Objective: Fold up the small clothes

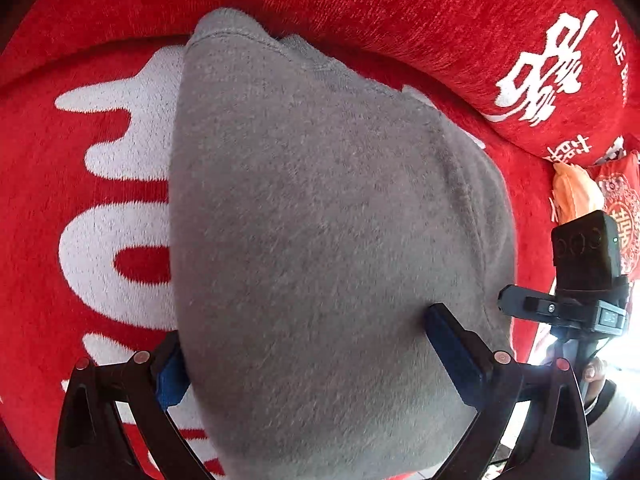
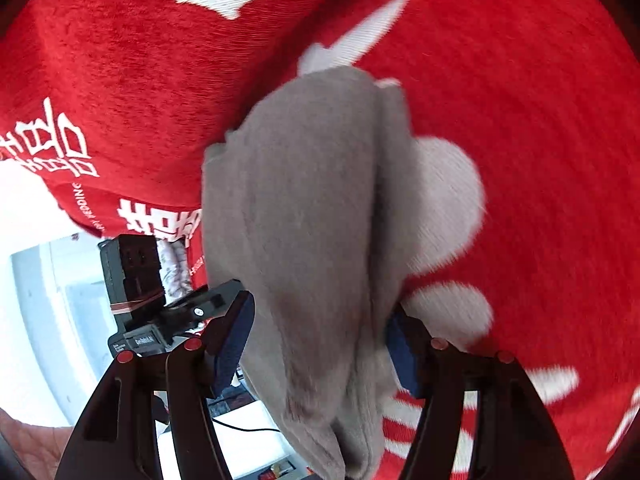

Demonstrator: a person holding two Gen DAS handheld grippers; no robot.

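Observation:
A small grey fleece garment [image 1: 312, 216] lies spread over a red blanket with white lettering [image 1: 100, 208]. My left gripper [image 1: 316, 356] stands wide open with the grey cloth draped between its blue-padded fingers [image 1: 452, 344]. In the right wrist view the same grey garment [image 2: 304, 208] hangs in folds between the blue pads [image 2: 234, 336] of my right gripper [image 2: 320, 344], whose fingers stand apart with the cloth bunched between them. The other gripper's camera block shows at the edge of each view [image 1: 588, 256], [image 2: 132, 272].
A red cushion with white characters [image 1: 540, 68] runs along the back. An orange cloth [image 1: 572, 192] and a red patterned item [image 1: 620, 208] lie at the far right. A white floor and furniture [image 2: 48, 280] show beyond the blanket's edge.

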